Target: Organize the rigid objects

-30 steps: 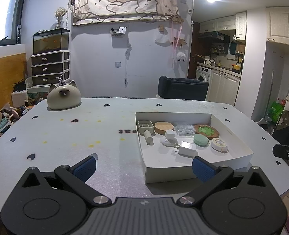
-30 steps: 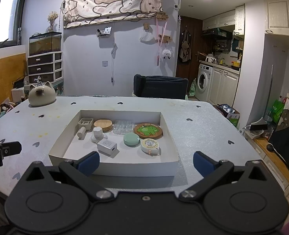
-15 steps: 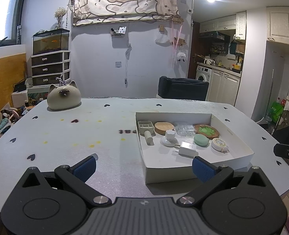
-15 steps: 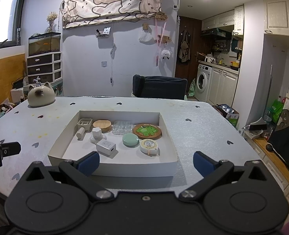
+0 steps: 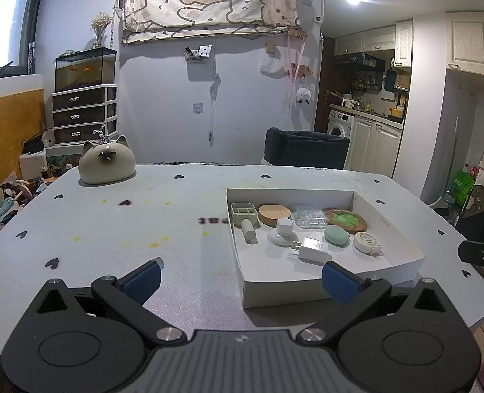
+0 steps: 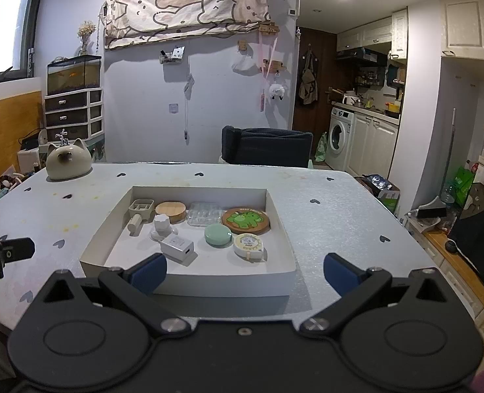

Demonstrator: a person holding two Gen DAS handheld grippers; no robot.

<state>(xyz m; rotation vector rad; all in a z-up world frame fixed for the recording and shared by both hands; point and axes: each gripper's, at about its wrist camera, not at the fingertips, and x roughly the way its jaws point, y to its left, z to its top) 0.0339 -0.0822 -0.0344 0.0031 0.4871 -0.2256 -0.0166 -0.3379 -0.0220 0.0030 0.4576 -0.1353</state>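
Note:
A shallow white box point(image 5: 402, 249) point(image 6: 189, 283) sits on the table and holds several small items: a white charger plug point(image 5: 314, 248) point(image 6: 177, 248), a mint round case point(image 5: 336, 235) point(image 6: 218, 235), a white tape measure point(image 5: 367, 241) point(image 6: 248, 245), a green-print coaster point(image 5: 345, 220) point(image 6: 245, 220), a wooden lid point(image 5: 274, 214) point(image 6: 170, 211), a clear plastic case point(image 5: 309, 215) point(image 6: 205, 213) and a beige scoop point(image 5: 244, 217) point(image 6: 139, 213). My left gripper point(image 5: 241, 281) is open near the box's front left corner. My right gripper point(image 6: 245, 273) is open before the box's front wall. Both are empty.
A cat-shaped ceramic ornament point(image 5: 106, 163) point(image 6: 68, 160) stands at the table's point(image 5: 127, 229) far left. A dark chair point(image 5: 305, 149) is behind the far edge. The table's right edge drops off toward kitchen cabinets point(image 6: 369, 144) and floor clutter.
The right gripper has drifted slightly, so the box sits a little more to the left in its view. The left gripper has barely moved.

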